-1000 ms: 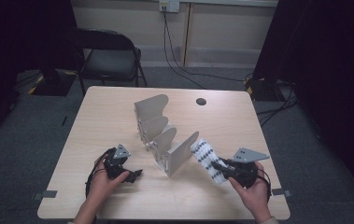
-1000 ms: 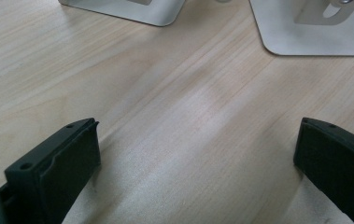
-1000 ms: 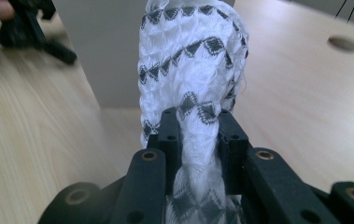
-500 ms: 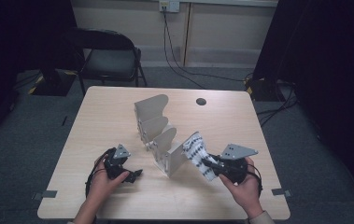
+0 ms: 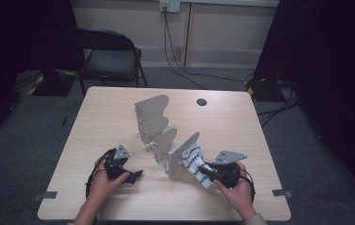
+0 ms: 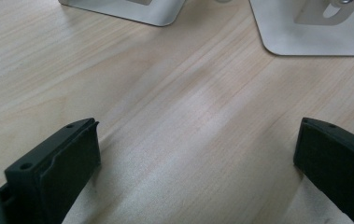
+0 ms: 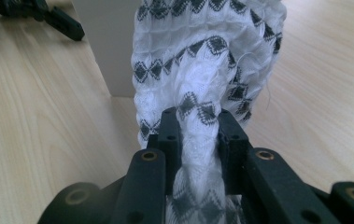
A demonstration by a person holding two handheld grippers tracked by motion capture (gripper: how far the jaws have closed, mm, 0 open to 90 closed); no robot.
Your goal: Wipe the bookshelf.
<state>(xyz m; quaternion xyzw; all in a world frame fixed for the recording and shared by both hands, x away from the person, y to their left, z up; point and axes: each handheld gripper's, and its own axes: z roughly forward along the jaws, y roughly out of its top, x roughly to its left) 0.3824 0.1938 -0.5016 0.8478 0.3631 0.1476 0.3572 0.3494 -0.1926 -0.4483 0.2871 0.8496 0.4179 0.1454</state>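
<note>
A white sock (image 5: 194, 161) with black diamond bands hangs bunched from my right gripper (image 5: 206, 171), which is shut on it. In the right gripper view the jaws pinch the sock's (image 7: 207, 51) gathered fabric at the right gripper (image 7: 198, 123), and its far end lies against a grey metal plate (image 7: 104, 42). That plate is the nearest fin of an upright metal rack (image 5: 159, 129) in the table's middle. My left gripper (image 5: 135, 176) rests open on the wood at the front left, with nothing between its jaws in its own left gripper (image 6: 198, 144) view.
The rack's flat base plates (image 6: 305, 32) lie just ahead of the left gripper. A black round grommet (image 5: 202, 101) sits in the tabletop at the back. A dark chair (image 5: 112, 58) stands behind the table, and cables run across the floor at the right.
My right gripper has carried the sock left and down, up against the rack's nearest plate. The left gripper has stayed where it was.
</note>
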